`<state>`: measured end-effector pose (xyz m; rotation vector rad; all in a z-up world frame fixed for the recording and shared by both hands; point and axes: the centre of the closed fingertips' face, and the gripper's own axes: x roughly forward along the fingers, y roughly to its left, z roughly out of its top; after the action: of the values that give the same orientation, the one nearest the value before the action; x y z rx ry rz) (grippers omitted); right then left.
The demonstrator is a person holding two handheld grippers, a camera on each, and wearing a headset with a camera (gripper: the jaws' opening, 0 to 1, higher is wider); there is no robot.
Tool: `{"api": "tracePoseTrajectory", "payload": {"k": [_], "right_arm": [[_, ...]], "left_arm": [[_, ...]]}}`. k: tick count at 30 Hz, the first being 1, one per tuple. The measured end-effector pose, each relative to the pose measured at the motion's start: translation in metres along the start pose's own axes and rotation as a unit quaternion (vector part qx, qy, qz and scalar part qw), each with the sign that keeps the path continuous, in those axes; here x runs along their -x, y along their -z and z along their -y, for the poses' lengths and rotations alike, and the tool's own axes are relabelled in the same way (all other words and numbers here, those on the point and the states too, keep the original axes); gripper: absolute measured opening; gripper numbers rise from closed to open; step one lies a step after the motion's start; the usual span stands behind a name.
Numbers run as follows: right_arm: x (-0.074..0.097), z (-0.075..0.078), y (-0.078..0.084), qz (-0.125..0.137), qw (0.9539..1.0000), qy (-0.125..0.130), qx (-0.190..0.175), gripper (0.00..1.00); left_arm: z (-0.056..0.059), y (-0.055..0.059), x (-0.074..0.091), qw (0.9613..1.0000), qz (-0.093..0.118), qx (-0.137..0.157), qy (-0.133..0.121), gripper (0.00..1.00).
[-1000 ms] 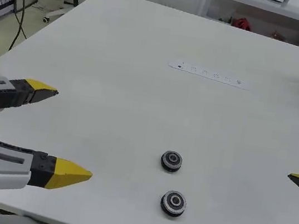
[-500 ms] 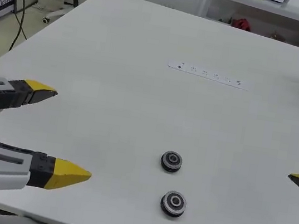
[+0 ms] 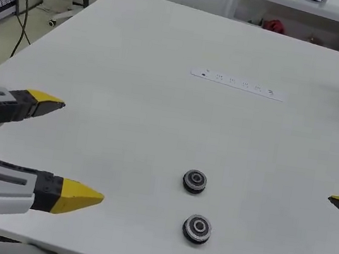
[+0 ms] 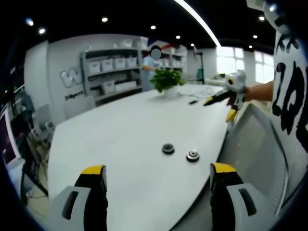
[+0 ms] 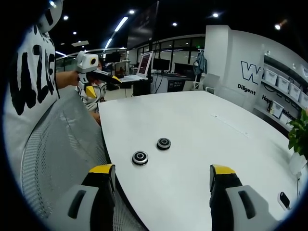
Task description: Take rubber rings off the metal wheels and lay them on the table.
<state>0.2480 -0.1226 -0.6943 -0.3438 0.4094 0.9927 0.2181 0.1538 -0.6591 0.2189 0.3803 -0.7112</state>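
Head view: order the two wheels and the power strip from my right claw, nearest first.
1. Front wheel, by the table near edge, left of the right claw.
2. Back wheel, just behind it.
3. Power strip, far across.

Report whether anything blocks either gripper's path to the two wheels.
Nothing visible does. Bare white tabletop lies between the open yellow-tipped left gripper and the near black-ringed metal wheel and far wheel, and likewise from the right gripper. The flat white power strip lies well beyond them.
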Motion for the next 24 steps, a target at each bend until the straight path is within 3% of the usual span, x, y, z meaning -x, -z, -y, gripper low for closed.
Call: {"api": "tracePoseTrajectory", "payload": {"k": [24], "right_arm": [[-0.0058, -0.002, -0.006, 0.003, 0.9999, -0.012, 0.001, 0.77]], "left_arm": [[-0.0042, -0.0033, 0.0001, 1.0, -0.006, -0.007, -0.001, 0.9]]}}
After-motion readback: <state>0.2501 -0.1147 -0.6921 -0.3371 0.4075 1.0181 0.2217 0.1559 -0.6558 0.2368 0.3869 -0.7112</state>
